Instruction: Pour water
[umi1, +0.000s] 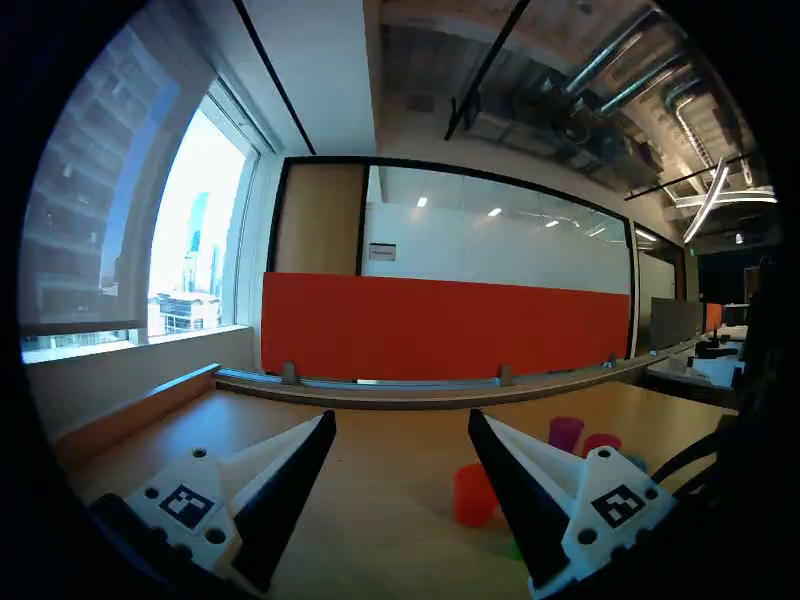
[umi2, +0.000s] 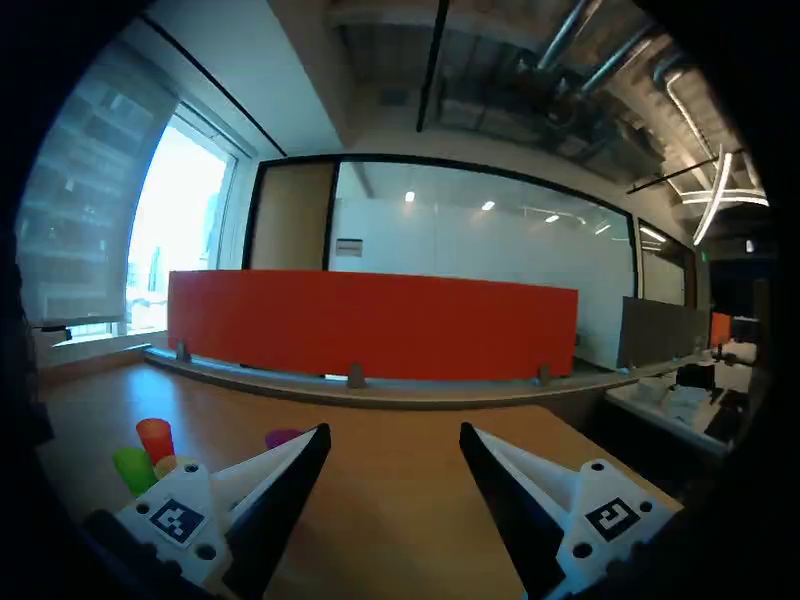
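Observation:
In the left gripper view my left gripper (umi1: 400, 418) stands open over the wooden desk (umi1: 400, 520) with nothing between its fingers. An orange cup (umi1: 474, 495) stands upright just left of the right finger. A purple cup (umi1: 565, 433) and a pink cup (umi1: 602, 443) stand farther back, partly hidden behind that finger. In the right gripper view my right gripper (umi2: 393, 430) is open too and holds nothing. To its left stand a red-orange cup (umi2: 155, 438) and a green cup (umi2: 133, 470). A purple cup (umi2: 282, 437) peeks out behind the left finger.
An orange partition (umi1: 445, 328) closes off the desk's far edge. Large windows (umi1: 190, 260) run along the left, and a glass wall (umi2: 480, 240) stands behind the partition. More desks (umi2: 690, 395) sit to the right. Bare desk surface (umi2: 400, 500) lies ahead of the right gripper.

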